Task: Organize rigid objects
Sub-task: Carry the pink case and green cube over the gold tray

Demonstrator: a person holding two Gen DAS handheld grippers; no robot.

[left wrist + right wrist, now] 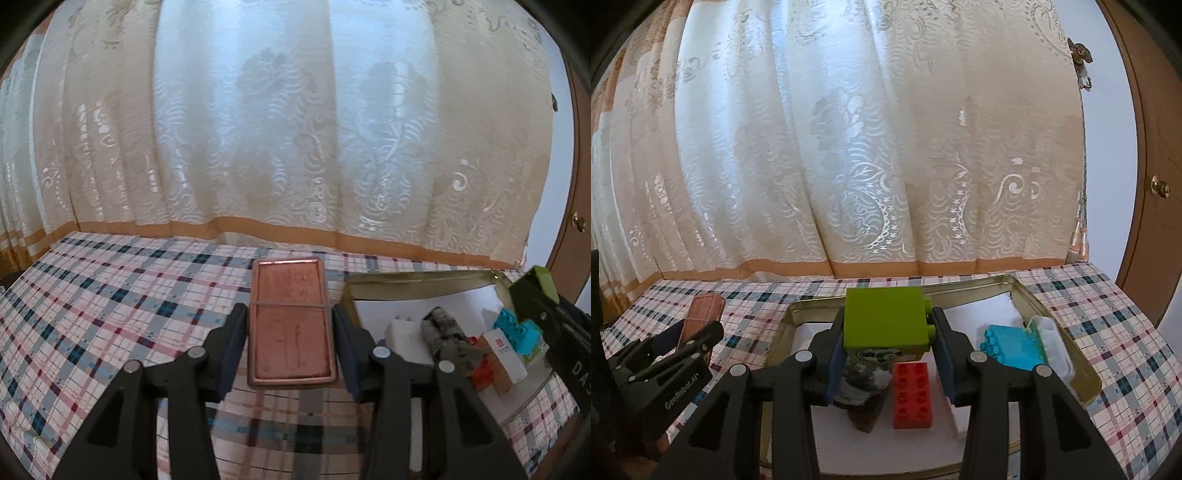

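Observation:
My left gripper (290, 328) is shut on a flat copper-pink tin case (290, 321) and holds it above the plaid tablecloth, left of the gold tray (406, 280). My right gripper (886, 332) is shut on a lime green block (886, 317) and holds it over the gold tray (1067, 332). In the tray lie a red brick (911, 395), a cyan brick (1012, 349), a grey stone-like piece (864, 391) and white items. The left gripper (679, 343) with the pink case (701, 314) shows at the left of the right wrist view.
A plaid tablecloth (92, 314) covers the table. A lace curtain (295, 129) hangs close behind it. A wooden door (1156, 166) with a brass knob stands at the right. The tray also holds a white charger (404, 332) and a small white-and-red box (506, 350).

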